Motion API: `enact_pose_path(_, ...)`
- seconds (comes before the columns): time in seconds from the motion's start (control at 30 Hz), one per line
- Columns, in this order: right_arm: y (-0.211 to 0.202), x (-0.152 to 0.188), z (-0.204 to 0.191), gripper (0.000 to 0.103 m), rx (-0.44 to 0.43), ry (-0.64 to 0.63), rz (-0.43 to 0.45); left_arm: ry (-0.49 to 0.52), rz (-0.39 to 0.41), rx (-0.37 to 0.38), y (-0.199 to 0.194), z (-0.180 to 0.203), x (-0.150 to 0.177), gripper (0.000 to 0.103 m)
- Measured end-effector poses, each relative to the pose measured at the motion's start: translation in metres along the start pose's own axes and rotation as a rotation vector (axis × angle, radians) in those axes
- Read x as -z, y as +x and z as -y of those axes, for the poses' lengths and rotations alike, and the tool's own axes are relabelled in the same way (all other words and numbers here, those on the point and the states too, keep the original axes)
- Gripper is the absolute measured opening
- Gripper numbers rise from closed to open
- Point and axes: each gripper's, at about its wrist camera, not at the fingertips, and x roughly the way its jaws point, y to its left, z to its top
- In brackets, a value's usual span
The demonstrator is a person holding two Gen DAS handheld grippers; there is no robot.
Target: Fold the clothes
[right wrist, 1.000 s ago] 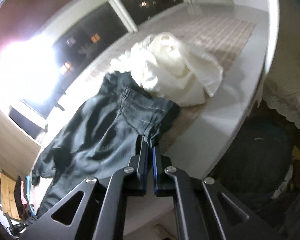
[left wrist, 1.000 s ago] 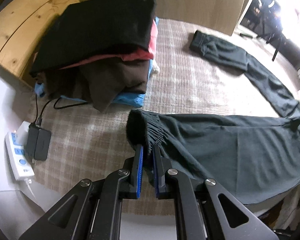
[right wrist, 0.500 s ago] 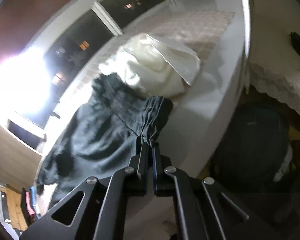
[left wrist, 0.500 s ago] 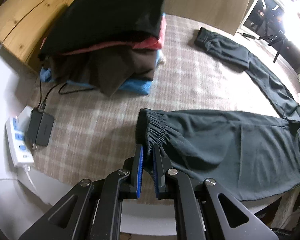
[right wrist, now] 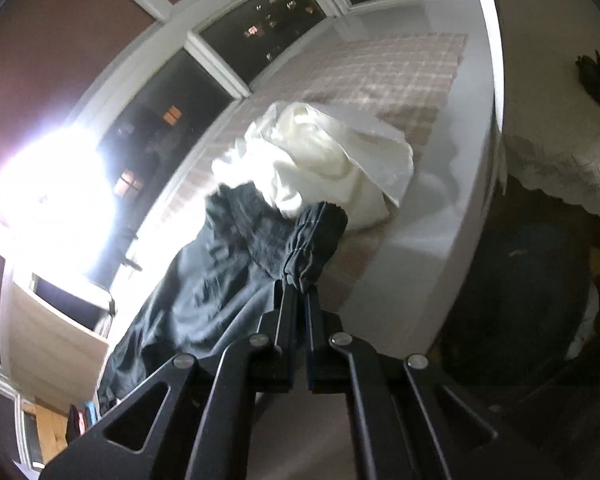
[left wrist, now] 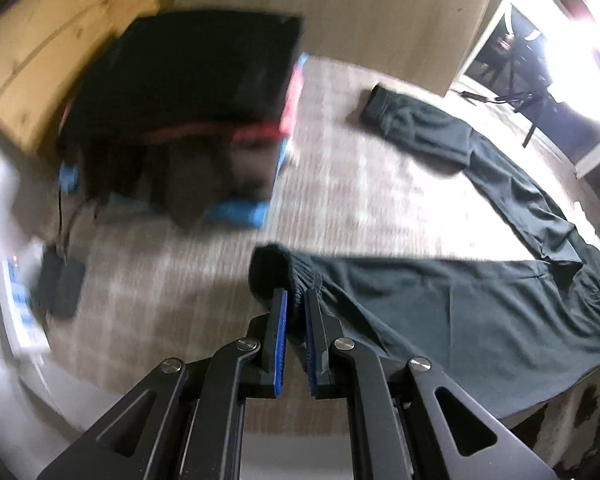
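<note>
A: Left gripper is clamped on the near cuff of the trousers; the far leg lies spread across the checked cloth, and this view is blurred.

B: Right gripper is pinched on the gathered waistband, lifted clear of the surface. Trousers sag between the two holds.

A: My worry is the stack just beyond. Swing that cuff wide and it could knock the pile.

B: And the white heap touches the waist end, so it could drag along. A thin pinch of elastic might also slip out.
</note>
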Motion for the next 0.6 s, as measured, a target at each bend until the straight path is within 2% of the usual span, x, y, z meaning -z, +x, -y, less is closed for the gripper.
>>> enact_pose_path(0.1,0.008,-0.005,-0.025,0.003,0.070,-0.118,0.028,0.058,-0.001,-0.009,0.005,0.010,-0.004,0.007)
enact_pose_path(0.23,0.023,0.002,-0.030,0.003,0.160,-0.170,-0.032,0.117,-0.067,-0.023,0.023,0.011,0.018,0.007)
enact_pose_path(0.3,0.033,0.011,-0.022,0.003,0.246,-0.201,-0.086,0.104,-0.138,-0.033,0.036,-0.004,0.041,0.008)
enact_pose_path(0.37,0.048,0.018,-0.011,0.005,0.305,-0.196,-0.186,0.089,-0.209,-0.075,0.047,-0.020,0.059,0.015)
enact_pose_path(0.43,0.057,0.021,-0.004,0.006,0.367,-0.184,-0.263,0.085,-0.212,-0.097,0.040,-0.027,0.057,0.015)
enact_pose_path(0.53,0.045,0.014,-0.021,0.006,0.413,-0.230,-0.220,0.085,-0.182,-0.121,0.021,-0.034,0.044,0.011)
enact_pose_path(0.6,0.034,0.007,-0.054,0.012,0.363,-0.281,-0.177,0.085,-0.162,-0.137,0.008,-0.038,0.036,0.011)
